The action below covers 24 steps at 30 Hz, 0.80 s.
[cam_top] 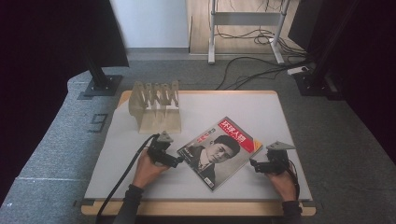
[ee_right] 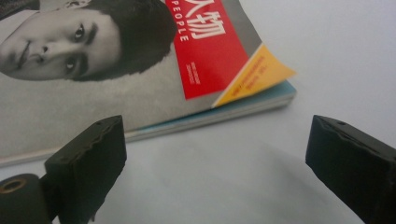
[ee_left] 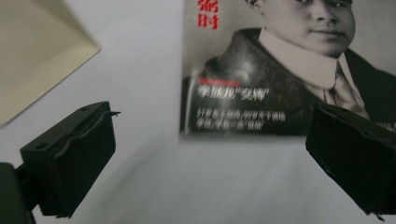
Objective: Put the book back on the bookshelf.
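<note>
Both grippers are flanking the magazine (cam_top: 219,151) lying flat on the white table (cam_top: 280,112): left gripper (cam_top: 177,161) and right gripper (cam_top: 252,164) are each holding jaws wide apart, gripping nothing, just beside its edges.

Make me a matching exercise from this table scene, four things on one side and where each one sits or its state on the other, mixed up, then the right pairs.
1. magazine
2. slotted rack
3. left hand-held gripper
4. right hand-held gripper

A. far left part of the table, standing upright
B. open, beside the magazine's right edge
C. flat in the middle of the table, cover up
D. open, at the magazine's left corner

Pairs: 1-C, 2-A, 3-D, 4-B
</note>
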Tool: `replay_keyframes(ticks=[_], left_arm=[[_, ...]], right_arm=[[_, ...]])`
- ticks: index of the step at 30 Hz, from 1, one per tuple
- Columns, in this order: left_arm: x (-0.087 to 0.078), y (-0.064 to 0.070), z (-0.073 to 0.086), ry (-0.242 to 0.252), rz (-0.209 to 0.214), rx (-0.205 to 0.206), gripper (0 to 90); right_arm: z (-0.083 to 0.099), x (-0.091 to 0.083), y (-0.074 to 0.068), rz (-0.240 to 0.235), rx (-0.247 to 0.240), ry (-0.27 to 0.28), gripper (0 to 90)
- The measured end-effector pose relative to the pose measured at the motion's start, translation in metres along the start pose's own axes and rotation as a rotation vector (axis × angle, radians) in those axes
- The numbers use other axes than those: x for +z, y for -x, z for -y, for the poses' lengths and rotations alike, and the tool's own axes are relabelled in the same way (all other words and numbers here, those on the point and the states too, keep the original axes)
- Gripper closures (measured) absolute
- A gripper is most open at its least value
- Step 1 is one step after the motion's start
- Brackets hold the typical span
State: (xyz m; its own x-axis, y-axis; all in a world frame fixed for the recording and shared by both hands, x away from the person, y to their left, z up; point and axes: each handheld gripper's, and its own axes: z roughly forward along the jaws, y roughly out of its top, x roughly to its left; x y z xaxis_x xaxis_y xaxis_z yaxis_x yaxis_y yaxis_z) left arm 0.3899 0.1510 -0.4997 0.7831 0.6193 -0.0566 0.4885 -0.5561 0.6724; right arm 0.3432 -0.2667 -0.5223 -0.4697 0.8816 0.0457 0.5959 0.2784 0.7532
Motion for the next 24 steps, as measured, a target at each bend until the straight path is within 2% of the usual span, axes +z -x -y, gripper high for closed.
replay_keyframes(ticks=[5, 10, 13, 14, 15, 16, 19, 23, 24], left_arm=[[0.021, -0.001, -0.017, -0.017, 0.030, 0.013, 1.8], [0.037, -0.005, -0.020, -0.043, 0.064, 0.008, 2.0], [0.043, -0.004, -0.018, -0.059, 0.091, 0.009, 3.1], [0.043, -0.004, -0.018, -0.059, 0.091, 0.009, 2.9], [0.044, 0.000, -0.017, -0.063, 0.072, 0.035, 2.4], [0.044, 0.002, -0.017, -0.069, 0.071, 0.043, 2.5], [0.043, 0.008, -0.016, -0.066, 0.109, 0.045, 2.9], [0.044, 0.018, -0.015, -0.080, 0.060, 0.063, 3.2], [0.043, 0.020, -0.015, -0.077, 0.058, 0.055, 3.1]], right_arm=[[-0.011, 0.008, -0.001, -0.014, -0.030, -0.012, 6.2], [-0.022, 0.020, 0.003, 0.002, -0.040, -0.028, 6.2], [-0.025, 0.028, 0.006, 0.014, -0.042, -0.049, 6.7], [-0.025, 0.028, 0.006, 0.014, -0.042, -0.049, 6.7], [-0.024, 0.030, 0.008, 0.015, -0.031, -0.057, 7.1], [-0.023, 0.029, 0.008, 0.017, -0.031, -0.054, 7.1], [-0.018, 0.023, 0.007, 0.011, -0.012, -0.041, 8.7], [-0.013, 0.016, 0.001, -0.029, -0.013, -0.032, 11.9], [-0.012, 0.016, -0.001, -0.043, -0.016, -0.032, 12.3]])
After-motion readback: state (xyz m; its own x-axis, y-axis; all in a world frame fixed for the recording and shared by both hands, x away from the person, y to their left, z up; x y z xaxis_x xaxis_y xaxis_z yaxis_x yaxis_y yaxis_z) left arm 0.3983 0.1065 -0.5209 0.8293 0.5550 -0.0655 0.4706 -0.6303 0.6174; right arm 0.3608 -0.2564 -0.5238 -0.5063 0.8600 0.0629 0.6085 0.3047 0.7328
